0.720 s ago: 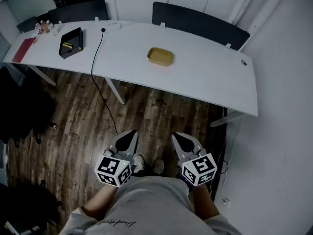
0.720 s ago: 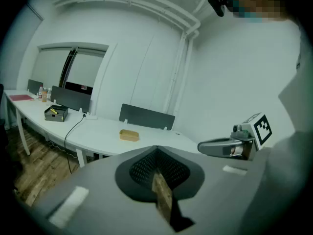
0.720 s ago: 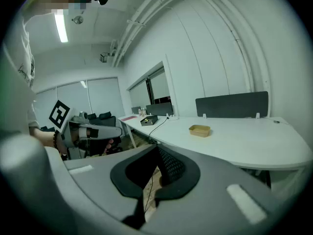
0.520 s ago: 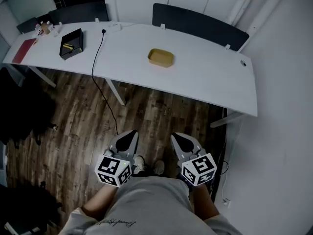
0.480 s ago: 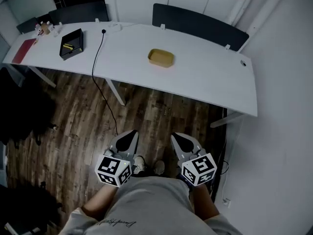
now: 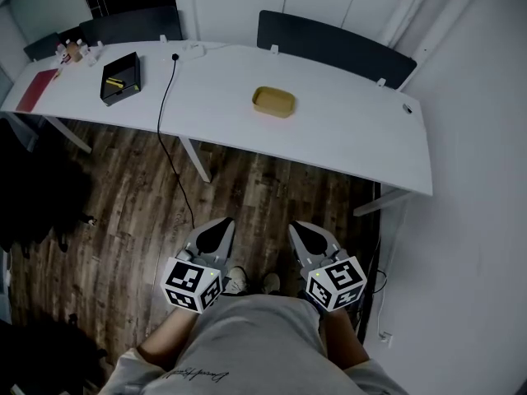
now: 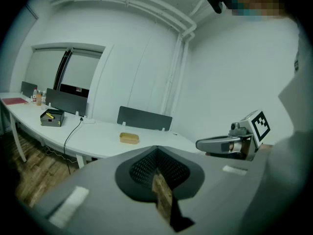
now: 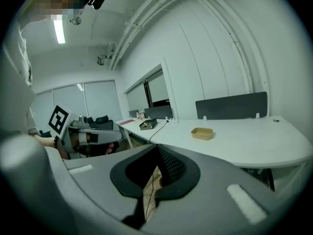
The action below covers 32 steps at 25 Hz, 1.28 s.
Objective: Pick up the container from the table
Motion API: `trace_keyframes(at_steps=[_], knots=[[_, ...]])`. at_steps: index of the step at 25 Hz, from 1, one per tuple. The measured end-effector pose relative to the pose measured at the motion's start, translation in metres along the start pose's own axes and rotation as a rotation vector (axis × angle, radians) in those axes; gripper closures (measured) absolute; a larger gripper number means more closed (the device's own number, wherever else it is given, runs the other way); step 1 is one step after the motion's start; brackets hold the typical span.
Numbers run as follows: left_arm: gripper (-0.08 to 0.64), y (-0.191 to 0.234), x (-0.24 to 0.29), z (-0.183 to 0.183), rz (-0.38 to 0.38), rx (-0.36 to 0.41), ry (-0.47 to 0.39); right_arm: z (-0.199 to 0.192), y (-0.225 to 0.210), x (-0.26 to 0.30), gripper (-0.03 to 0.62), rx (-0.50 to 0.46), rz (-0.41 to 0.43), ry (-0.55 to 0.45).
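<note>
While the person stands well back from the long white table (image 6: 354, 138): no reach looks begun.
Head view: the shallow tan rectangular container (image 6: 273, 101) sits mid-table, well apart from the left gripper (image 6: 216, 227) and right gripper (image 6: 300, 229), both held at the waist.
Risk: jaws arriving closed would likely shove the low tray across the smooth top – not take its rim.
Left gripper view: jaws drawn to a thin slit, nothing between; container (image 7: 129, 138) far ahead.
Right gripper view: jaws likewise together, empty; container (image 8: 202, 133) distant, right of their line.
</note>
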<state>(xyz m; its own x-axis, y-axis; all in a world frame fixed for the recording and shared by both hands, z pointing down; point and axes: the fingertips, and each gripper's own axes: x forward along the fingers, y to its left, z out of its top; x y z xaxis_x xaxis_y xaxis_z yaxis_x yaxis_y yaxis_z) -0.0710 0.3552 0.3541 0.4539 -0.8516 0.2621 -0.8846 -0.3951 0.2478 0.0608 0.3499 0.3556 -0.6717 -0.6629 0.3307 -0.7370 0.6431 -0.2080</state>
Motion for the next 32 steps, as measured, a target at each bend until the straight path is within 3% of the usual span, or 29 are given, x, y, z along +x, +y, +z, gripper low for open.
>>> trace_keyframes(at_steps=[12,32], knots=[[0.560,0.031,-0.005,0.007,-0.037,0.003,-0.001,0.010,0.022,0.025,0.577,0.008,-0.025,-0.023],[0.560,0.060,0.028,0.024,-0.058,0.016,-0.018,0.018,0.005,0.054,0.577,0.013,-0.048,-0.026]])
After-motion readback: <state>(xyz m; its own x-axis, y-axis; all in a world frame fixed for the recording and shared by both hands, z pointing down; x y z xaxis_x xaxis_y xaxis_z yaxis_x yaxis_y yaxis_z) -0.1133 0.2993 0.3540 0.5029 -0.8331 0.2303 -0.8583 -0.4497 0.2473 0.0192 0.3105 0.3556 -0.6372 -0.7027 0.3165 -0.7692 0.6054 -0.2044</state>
